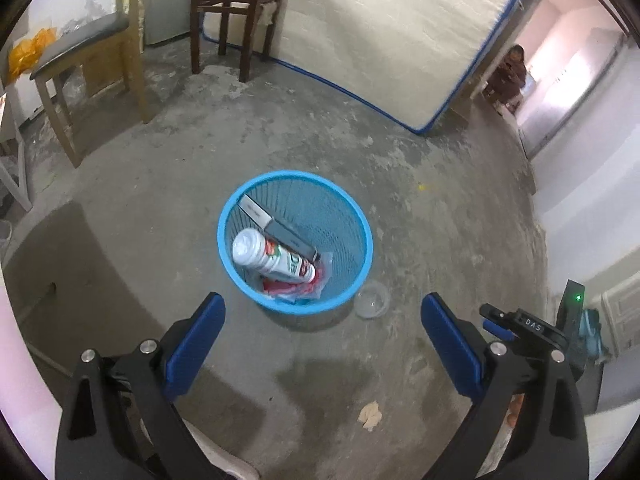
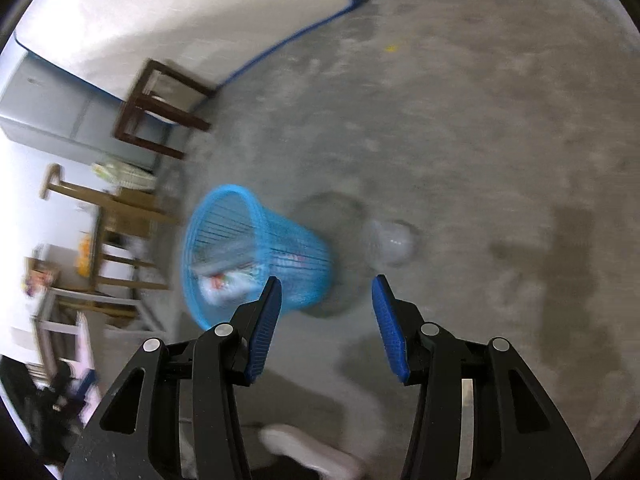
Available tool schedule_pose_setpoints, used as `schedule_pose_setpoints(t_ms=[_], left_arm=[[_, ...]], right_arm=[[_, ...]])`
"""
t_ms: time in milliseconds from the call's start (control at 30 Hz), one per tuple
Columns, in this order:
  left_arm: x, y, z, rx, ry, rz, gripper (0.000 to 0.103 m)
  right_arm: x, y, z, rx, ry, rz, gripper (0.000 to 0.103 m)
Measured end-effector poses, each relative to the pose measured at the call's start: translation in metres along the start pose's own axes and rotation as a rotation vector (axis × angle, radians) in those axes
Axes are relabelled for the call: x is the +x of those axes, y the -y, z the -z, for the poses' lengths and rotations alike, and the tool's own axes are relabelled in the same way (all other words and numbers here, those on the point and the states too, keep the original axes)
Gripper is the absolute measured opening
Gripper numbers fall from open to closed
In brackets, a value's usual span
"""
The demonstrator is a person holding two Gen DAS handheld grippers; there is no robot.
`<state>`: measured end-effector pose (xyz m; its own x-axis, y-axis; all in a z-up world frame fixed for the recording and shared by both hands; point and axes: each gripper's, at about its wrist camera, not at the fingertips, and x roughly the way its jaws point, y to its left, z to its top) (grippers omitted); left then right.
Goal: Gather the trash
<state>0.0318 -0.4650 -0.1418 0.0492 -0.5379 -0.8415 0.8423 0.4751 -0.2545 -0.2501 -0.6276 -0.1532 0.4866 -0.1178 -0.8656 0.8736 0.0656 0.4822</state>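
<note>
A blue mesh trash basket [image 1: 362,236] stands on the concrete floor. It holds a white bottle [image 1: 272,256], a flat box [image 1: 256,210] and red wrappers [image 1: 292,288]. A clear plastic lid [image 1: 373,300] lies on the floor, touching the basket's right side. My left gripper [image 1: 322,312] is open and empty above the floor just in front of the basket. In the blurred right wrist view the basket [image 2: 256,252] is left of centre and the clear lid [image 2: 392,242] is beside it. My right gripper [image 2: 326,292] is open and empty, short of the lid.
A crumpled tan scrap [image 1: 370,416] lies on the floor near me. A dark wooden stool [image 1: 236,20], a wooden chair [image 1: 88,80] and a mattress [image 1: 380,32] leaning on the wall stand behind the basket. My right gripper's body [image 1: 532,328] shows at the right. A doorway [image 1: 560,80] is at right.
</note>
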Motion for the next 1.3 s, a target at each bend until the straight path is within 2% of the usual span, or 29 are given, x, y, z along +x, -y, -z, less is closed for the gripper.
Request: schedule_pose_setpoints(t_ms=[100, 300, 433, 533, 700, 867, 1000, 1133, 1200, 1300], left_arm=[[0.003, 0.005, 0.017, 0.034, -0.013, -0.01, 0.096], [0.015, 0.009, 0.044, 0.083, -0.049, -0.042, 0.096], [0.019, 0.011, 0.059, 0.118, -0.053, -0.046, 0.096], [0.026, 0.012, 0.066, 0.136, -0.067, -0.05, 0.096], [0.045, 0.015, 0.087, 0.169, -0.105, -0.063, 0.096], [0.065, 0.015, 0.106, 0.181, -0.16, -0.066, 0.096], [0.079, 0.012, 0.117, 0.192, -0.202, -0.071, 0.096], [0.085, 0.005, 0.12, 0.179, -0.219, -0.074, 0.096], [0.087, 0.001, 0.119, 0.164, -0.223, -0.073, 0.096], [0.089, -0.005, 0.116, 0.137, -0.225, -0.07, 0.096]], right_arm=[[0.004, 0.027, 0.013, 0.022, -0.033, 0.059, 0.049], [0.041, 0.03, 0.024, 0.057, -0.102, 0.054, 0.053], [0.072, 0.035, 0.006, 0.083, -0.089, 0.073, 0.057], [0.095, 0.054, -0.008, 0.13, -0.066, 0.144, 0.058], [0.141, 0.087, -0.027, 0.265, -0.106, 0.175, 0.058], [0.178, 0.075, -0.035, 0.208, -0.161, 0.217, 0.056], [0.206, 0.063, -0.037, 0.147, -0.206, 0.241, 0.048], [0.221, 0.062, -0.037, 0.198, -0.202, 0.201, 0.044], [0.217, 0.054, -0.036, 0.22, -0.163, 0.136, 0.044], [0.218, 0.024, -0.031, 0.09, -0.165, 0.116, 0.046]])
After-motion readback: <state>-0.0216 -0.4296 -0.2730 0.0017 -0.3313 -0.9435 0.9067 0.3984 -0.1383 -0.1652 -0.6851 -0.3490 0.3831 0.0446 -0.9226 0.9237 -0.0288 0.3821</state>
